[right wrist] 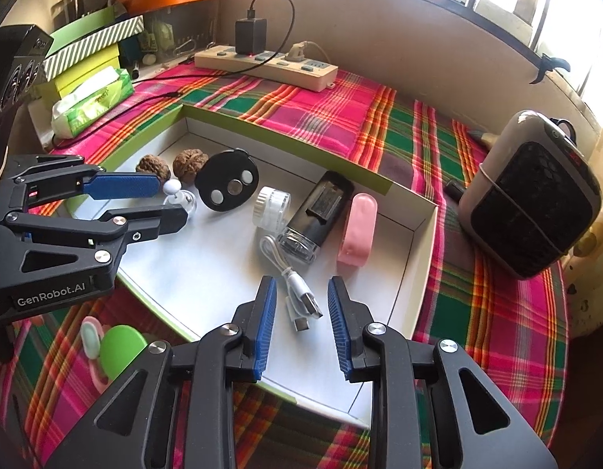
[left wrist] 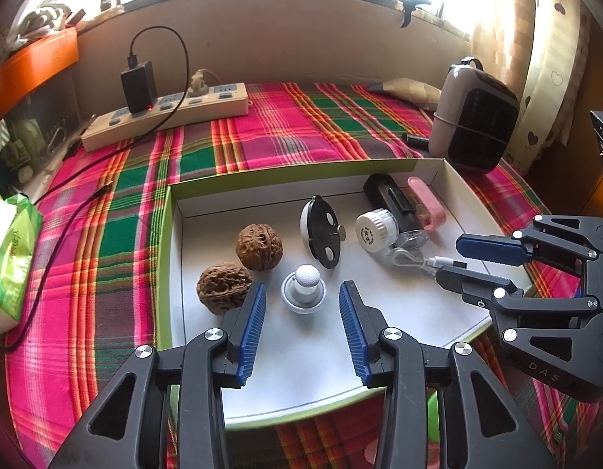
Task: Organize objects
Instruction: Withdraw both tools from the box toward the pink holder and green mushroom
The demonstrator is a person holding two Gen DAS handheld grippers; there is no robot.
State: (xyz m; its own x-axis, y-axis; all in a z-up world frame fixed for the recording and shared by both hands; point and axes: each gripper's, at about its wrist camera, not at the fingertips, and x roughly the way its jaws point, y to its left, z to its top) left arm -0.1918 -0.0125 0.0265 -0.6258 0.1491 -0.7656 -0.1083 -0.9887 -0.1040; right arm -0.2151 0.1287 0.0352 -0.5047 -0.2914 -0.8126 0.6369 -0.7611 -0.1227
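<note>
Left tool (left wrist: 301,305) stands open, empty, straddling the small grey knob (left wrist: 304,288) just ahead: light, hard, roundish, likely slippery, so pinch its base. Right tool (right wrist: 301,312) is parted too, pads clear of the white USB cable (right wrist: 293,277) between them, limp and light, best taken near its plugs. Both lie in the white box (right wrist: 422,269).
</note>
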